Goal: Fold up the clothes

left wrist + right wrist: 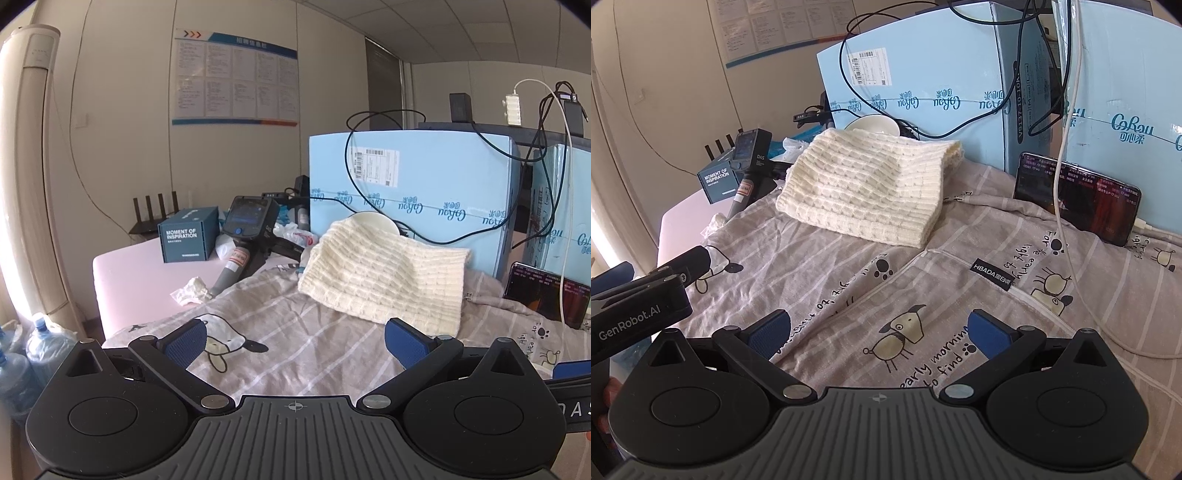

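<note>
Cream ribbed knit garment (871, 186) lies upper centre of the right wrist view, already doubled into a compact, roughly rectangular stack on the grey cartoon-print fabric (960, 295); its far edge sits just before the pale blue cardboard carton (923, 74). Left gripper (295, 343): fingers spread wide, holding nothing; right gripper (879, 332): likewise spread wide and empty. Both hover near the lower frame, apart from the garment. Judgement: folding of this piece appears complete or nearly so; the printed fabric beneath is unfolded; whether it counts as task clothing cannot be told.
</note>
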Demonstrator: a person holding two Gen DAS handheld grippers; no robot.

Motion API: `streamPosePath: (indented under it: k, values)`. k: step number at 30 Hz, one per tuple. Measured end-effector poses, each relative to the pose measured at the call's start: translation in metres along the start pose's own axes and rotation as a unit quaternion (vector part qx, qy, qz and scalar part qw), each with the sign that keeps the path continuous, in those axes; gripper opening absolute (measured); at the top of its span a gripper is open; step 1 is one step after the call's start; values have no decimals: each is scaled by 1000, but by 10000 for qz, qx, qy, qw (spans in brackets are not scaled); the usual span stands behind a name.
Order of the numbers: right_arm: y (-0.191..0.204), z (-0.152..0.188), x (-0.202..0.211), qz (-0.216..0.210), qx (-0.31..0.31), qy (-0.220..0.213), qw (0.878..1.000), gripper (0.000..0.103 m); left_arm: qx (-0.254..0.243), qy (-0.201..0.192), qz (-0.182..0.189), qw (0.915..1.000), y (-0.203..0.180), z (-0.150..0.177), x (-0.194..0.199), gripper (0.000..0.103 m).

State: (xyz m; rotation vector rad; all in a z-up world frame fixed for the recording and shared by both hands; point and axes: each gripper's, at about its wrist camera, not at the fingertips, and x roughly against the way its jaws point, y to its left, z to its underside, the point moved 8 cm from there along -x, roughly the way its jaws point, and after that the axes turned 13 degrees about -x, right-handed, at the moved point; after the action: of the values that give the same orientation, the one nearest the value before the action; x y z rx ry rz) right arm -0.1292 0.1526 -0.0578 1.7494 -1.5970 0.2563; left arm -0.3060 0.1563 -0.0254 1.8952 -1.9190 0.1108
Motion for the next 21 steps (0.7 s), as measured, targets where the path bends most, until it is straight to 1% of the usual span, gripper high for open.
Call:
streamPosePath:
  k: [15, 21]
  values:
    - [-8, 6, -13, 162, -27, 160, 9997, 103, 35, 161, 139, 9998, -4, 11, -16, 103]
    - [-14, 11, -24, 275, -59, 274, 9992, 103, 83, 332, 256, 9991, -7, 22, -30, 103]
